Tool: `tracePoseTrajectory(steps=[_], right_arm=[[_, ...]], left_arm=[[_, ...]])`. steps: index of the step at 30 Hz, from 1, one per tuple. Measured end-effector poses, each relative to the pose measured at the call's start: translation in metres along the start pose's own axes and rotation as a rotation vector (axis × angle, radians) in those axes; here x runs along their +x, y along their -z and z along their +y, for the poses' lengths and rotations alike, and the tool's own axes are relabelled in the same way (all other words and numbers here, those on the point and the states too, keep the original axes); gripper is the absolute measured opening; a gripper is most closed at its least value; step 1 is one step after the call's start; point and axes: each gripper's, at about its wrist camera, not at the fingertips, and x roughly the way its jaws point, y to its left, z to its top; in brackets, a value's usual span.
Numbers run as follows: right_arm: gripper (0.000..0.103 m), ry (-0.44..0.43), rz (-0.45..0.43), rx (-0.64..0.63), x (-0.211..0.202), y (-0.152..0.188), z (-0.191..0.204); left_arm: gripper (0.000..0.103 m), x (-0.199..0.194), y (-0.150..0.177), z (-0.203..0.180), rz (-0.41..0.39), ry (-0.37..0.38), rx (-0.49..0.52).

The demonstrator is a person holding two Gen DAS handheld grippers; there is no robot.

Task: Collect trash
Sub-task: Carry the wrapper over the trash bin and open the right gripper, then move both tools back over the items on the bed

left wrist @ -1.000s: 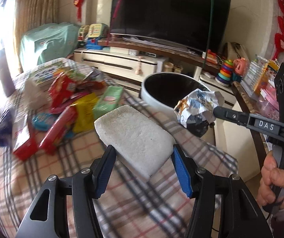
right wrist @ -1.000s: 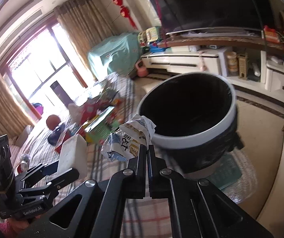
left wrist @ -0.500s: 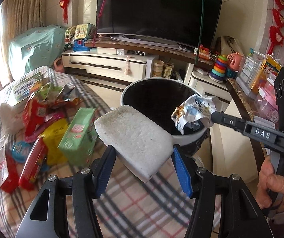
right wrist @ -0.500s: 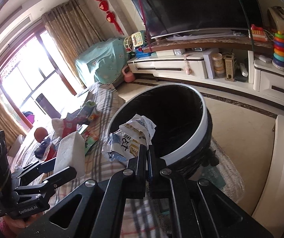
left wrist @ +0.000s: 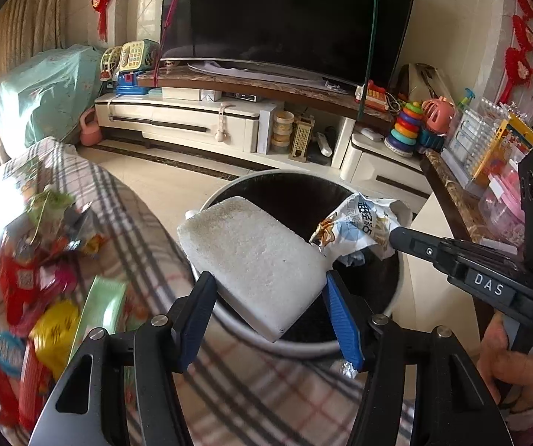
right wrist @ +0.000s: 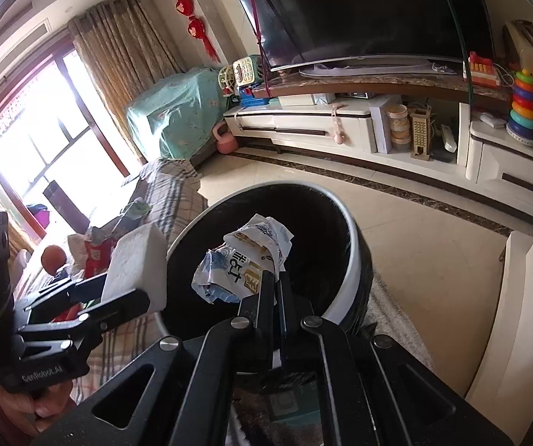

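Note:
My left gripper (left wrist: 270,286) is shut on a white foam block (left wrist: 251,260) and holds it over the near rim of a round trash bin (left wrist: 396,290) with a white rim and black liner. The block also shows in the right wrist view (right wrist: 136,264). My right gripper (right wrist: 277,278) is shut on a crumpled white and blue snack wrapper (right wrist: 244,260) and holds it above the bin's opening (right wrist: 352,260). In the left wrist view the wrapper (left wrist: 363,223) hangs just right of the block.
A plaid-covered table (left wrist: 129,223) at the left carries several colourful snack packets (left wrist: 36,282) and a green box (left wrist: 103,304). A TV stand (left wrist: 229,119) with toys runs along the far wall. A counter (left wrist: 459,200) stands at the right. Tiled floor (right wrist: 433,252) lies beyond the bin.
Both grippers have moved from over the table toward the bin, each still holding its item. The block and wrapper now hang over the bin's opening.

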Motion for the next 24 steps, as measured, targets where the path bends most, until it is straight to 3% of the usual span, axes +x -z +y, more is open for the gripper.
tracePoseTrajectory(steps=[12,15,18,22,24], right_arm=[[0.003,0.033,0.034,-0.016,0.019,-0.015,-0.013],[0.007,0.036,0.034,-0.014,0.021,-0.017,-0.016],[0.014,0.016,0.041,0.009,0.021,-0.02,-0.021],[0.042,0.008,0.012,0.021,0.011,-0.02,-0.02],[0.042,0.003,-0.003,0.021,0.005,-0.02,-0.016]], left_arm=[[0.064,0.04,-0.011,-0.007,0.038,-0.002,0.026],[0.073,0.045,-0.01,-0.008,0.068,-0.006,0.02],[0.082,0.044,-0.009,-0.007,0.075,-0.001,0.009],[0.083,0.035,-0.006,-0.008,0.064,-0.008,0.005],[0.083,0.024,-0.001,-0.008,0.043,-0.013,-0.006]])
